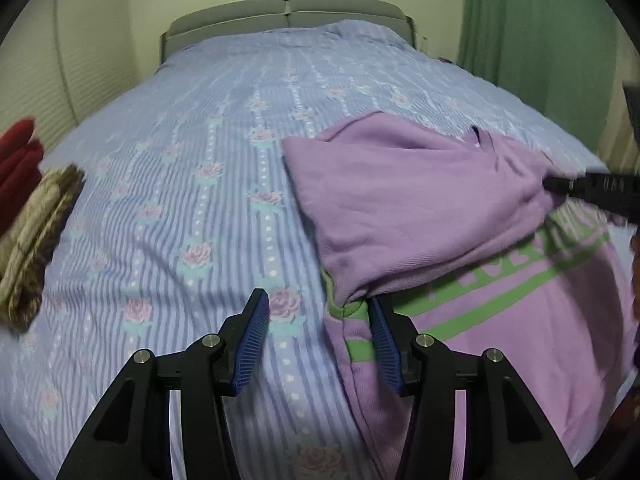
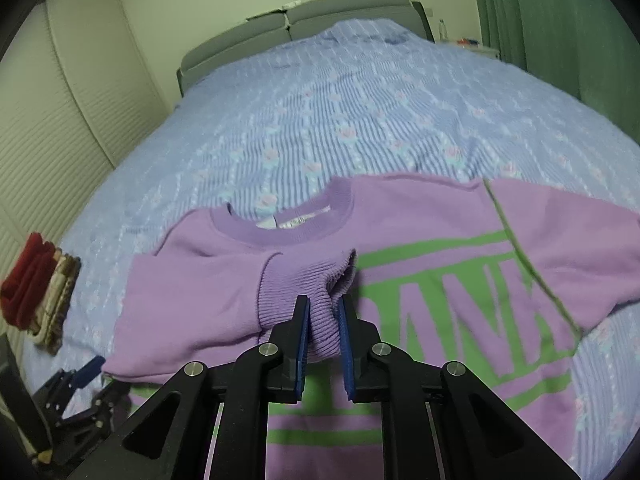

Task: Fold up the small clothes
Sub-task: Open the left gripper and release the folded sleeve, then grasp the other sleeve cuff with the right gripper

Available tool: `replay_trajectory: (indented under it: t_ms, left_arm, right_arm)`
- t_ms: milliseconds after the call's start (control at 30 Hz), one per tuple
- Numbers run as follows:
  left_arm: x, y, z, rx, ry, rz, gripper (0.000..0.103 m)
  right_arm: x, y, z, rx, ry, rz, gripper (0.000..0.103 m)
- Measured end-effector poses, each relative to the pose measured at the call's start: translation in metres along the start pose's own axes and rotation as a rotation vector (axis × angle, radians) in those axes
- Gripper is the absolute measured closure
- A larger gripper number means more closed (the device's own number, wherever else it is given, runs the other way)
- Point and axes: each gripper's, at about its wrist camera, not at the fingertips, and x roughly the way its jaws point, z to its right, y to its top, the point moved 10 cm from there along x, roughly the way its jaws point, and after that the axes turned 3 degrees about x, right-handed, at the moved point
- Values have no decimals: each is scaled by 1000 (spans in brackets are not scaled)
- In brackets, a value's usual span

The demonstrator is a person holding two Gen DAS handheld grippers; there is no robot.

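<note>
A purple sweatshirt [image 2: 420, 240] with green lettering lies face up on the striped floral bedspread [image 2: 320, 120]. Its left sleeve [image 2: 192, 292] is folded across the chest. My right gripper [image 2: 323, 306] is shut on that sleeve's ribbed cuff [image 2: 304, 276], which bunches between the blue pads. From the left wrist view the right gripper [image 1: 560, 184] pinches the purple fabric at the far right. My left gripper [image 1: 318, 308] is open at the sweatshirt's [image 1: 400, 200] side edge; the green-trimmed seam lies just inside its right finger, untouched by the left one. The left gripper [image 2: 80, 384] also shows at the lower left.
A stack of folded clothes, red [image 2: 24, 284] and brown patterned [image 1: 36, 232], sits at the bed's left edge. A grey headboard [image 1: 288, 16] closes the far end, a green curtain [image 1: 540, 40] hangs right, and slatted doors [image 2: 40, 140] run along the left.
</note>
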Motion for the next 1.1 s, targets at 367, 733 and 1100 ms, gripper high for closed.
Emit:
replay_trajectory:
  t_ms: [367, 733, 1100]
  left_arm:
    - [-22, 5, 21, 65, 31, -9, 34]
    - [-99, 78, 104, 60, -25, 153, 0]
    - [-71, 136, 274, 222, -155, 200, 0]
  right_arm:
    - [14, -18, 13, 18, -37, -52, 74]
    - [-90, -24, 32, -10, -35, 58, 32]
    - [-152, 10, 190, 155, -209, 239, 32]
